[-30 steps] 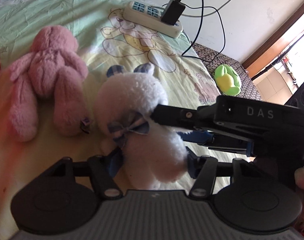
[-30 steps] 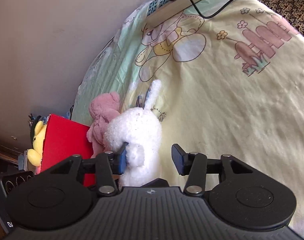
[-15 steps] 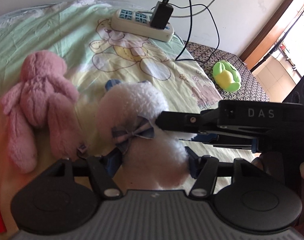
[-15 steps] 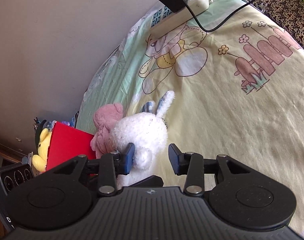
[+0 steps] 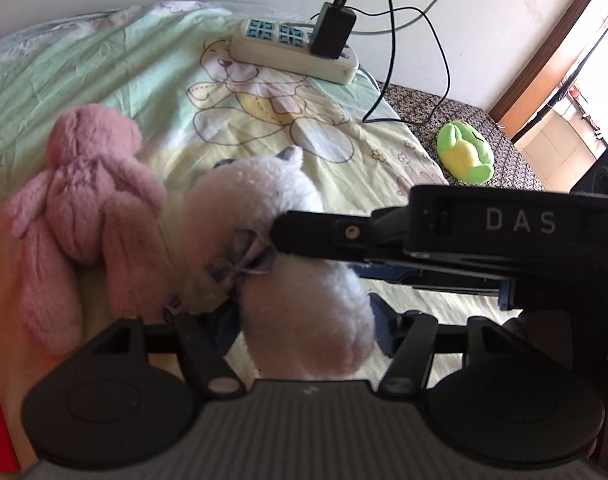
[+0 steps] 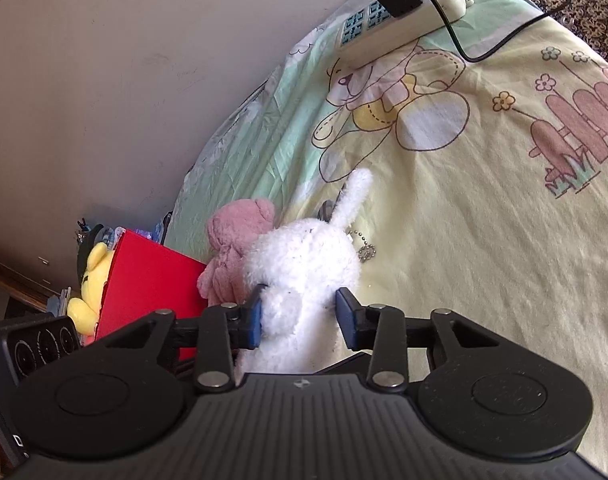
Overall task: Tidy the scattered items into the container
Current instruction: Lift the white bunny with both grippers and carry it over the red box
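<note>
Right fingers [image 6: 300, 316] just closing onto white plush rabbit [image 6: 304, 264], left fingers [image 5: 308, 320] clamping its body

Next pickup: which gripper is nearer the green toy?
Right, probably. Right gripper, jaws just closing on the white bunny, reaches in from the green toy side; left gripper grips it farther away.

A home bedroom: cartoon-bear bedsheet [image 5: 104, 80], plush toys [image 5: 84, 216], power strip [image 5: 292, 52] by the wall.
</note>
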Demonstrator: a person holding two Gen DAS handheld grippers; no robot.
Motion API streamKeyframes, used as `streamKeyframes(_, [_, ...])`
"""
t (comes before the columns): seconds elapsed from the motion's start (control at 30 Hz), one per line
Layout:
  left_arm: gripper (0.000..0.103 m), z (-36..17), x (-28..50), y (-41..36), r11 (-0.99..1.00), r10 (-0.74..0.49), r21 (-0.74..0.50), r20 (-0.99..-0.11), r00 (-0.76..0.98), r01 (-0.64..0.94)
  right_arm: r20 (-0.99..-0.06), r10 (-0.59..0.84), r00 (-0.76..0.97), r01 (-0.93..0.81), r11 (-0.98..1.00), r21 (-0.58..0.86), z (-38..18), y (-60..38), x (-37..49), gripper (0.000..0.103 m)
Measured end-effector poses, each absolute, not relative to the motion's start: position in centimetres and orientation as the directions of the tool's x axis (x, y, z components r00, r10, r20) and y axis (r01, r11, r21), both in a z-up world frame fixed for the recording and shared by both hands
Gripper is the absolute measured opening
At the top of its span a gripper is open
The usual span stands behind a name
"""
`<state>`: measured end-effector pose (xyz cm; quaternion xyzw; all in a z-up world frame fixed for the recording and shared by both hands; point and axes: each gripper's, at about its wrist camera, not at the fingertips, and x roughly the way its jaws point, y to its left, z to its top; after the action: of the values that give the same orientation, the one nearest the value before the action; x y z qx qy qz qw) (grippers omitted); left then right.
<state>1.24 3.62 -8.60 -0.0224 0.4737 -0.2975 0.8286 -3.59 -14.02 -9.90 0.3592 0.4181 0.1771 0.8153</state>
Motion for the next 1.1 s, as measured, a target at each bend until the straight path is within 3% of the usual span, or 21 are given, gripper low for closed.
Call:
streamKeyframes(0.1, [0.063, -7.7, 0.7, 3.7, 0.810, -0.527, -0.307, -0.755, 0.390, 0.499, -0.524, 0.585, 0.619, -0.002, 0.668, 0.744, -9.4, -14.6, -4.1, 0.043])
streamKeyframes(0.17, [0.071, -7.6, 0.6, 4.0, 0.807, -0.533, -0.311, -0.750, 0.391, 0.503, -0.523, 0.588, 0.617, 0.006, 0.661, 0.750, -9.4, -14.9, -4.1, 0.052])
streamKeyframes(0.47, [0.072, -9.2, 2.3, 3.6, 0.825, -0.506, -0.305, -0.774, 0.380, 0.476, -0.549, 0.601, 0.581, 0.027, 0.660, 0.751, -10.9, -14.2, -3.4, 0.051])
streamKeyframes(0.63, [0.070, -8.9, 1.8, 3.8, 0.822, -0.518, -0.328, -0.769, 0.374, 0.465, -0.546, 0.611, 0.574, -0.002, 0.668, 0.744, -10.6, -14.2, -3.7, 0.043])
streamKeyframes(0.9, [0.065, -7.8, -0.3, 4.4, 0.810, -0.544, -0.359, -0.754, 0.367, 0.463, -0.569, 0.585, 0.578, -0.053, 0.723, 0.689, -8.9, -13.8, -6.3, 0.041])
streamKeyframes(1.1, [0.064, -4.8, -1.8, 4.9, 0.810, -0.547, -0.307, -0.703, 0.454, 0.500, -0.512, 0.561, 0.651, -0.112, 0.737, 0.666, -6.3, -13.4, -8.0, 0.041])
